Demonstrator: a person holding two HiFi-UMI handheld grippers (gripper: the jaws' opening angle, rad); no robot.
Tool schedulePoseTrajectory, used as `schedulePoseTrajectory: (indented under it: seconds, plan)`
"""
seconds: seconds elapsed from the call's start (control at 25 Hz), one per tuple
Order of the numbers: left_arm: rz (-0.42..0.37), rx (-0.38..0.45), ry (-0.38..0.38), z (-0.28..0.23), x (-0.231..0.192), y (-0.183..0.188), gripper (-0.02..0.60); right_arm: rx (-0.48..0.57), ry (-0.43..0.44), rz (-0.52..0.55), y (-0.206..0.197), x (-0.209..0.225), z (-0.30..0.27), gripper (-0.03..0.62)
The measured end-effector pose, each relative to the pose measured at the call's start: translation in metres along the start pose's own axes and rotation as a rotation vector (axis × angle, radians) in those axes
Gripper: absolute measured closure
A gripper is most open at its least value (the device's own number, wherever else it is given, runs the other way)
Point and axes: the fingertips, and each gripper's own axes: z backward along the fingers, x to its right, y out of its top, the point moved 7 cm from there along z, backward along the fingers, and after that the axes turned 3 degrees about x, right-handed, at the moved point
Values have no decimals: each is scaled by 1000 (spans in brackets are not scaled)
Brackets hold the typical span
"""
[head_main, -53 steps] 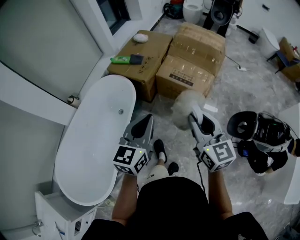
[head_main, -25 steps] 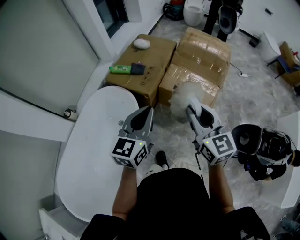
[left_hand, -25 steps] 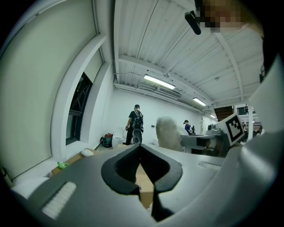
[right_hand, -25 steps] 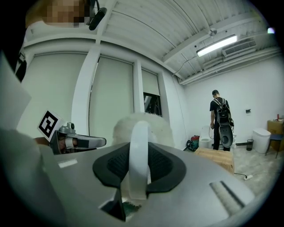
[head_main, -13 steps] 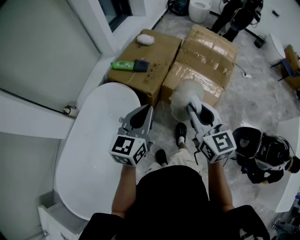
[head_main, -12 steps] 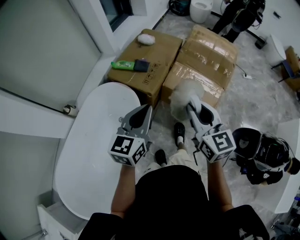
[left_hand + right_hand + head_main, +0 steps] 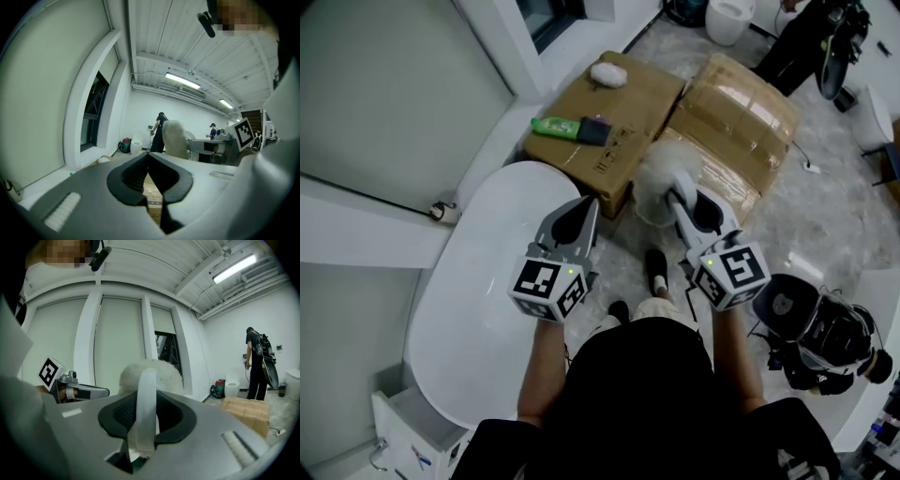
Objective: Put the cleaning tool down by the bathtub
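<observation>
My right gripper [image 7: 682,183] is shut on the white handle of a fluffy white cleaning tool [image 7: 654,180], whose round head sticks out past the jaws over the cardboard boxes. In the right gripper view the tool's handle [image 7: 145,411] runs up between the jaws to the fluffy head [image 7: 151,372]. My left gripper [image 7: 584,208] is shut with nothing in it, over the end of the white bathtub [image 7: 478,272]. From the left gripper [image 7: 148,158] view, the tool [image 7: 174,138] shows off to the right.
Two cardboard boxes [image 7: 623,117] stand beyond the tub's end, with a green bottle [image 7: 558,127], a dark pad [image 7: 594,131] and a white puff [image 7: 607,73] on the left one. Black gear [image 7: 820,333] lies on the marble floor at right. People stand at the far end [image 7: 257,363].
Both grippers and I have moved forward toward the boxes; the tool's head now hangs over the boxes' near edge. The grip has not changed.
</observation>
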Motion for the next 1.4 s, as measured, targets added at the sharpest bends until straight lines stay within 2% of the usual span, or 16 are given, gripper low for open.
schedulePoseTrajectory:
  seconds: [0.36,0.72,1.04,1.4]
  plan:
    - [0,-10,98,-71,-10,12,581,-24,102,-9,10,76,-60,497]
    - [-1,16,200,-123,-19,21,581,-48,201,10,16,130,-111,497]
    - [32,4,328,-134,-26,8,581,-113,316,23,-1,148,-146,497]
    - [62,-42,386,-122,-37,-9,581,-233,328,8,-43,150,-173,497]
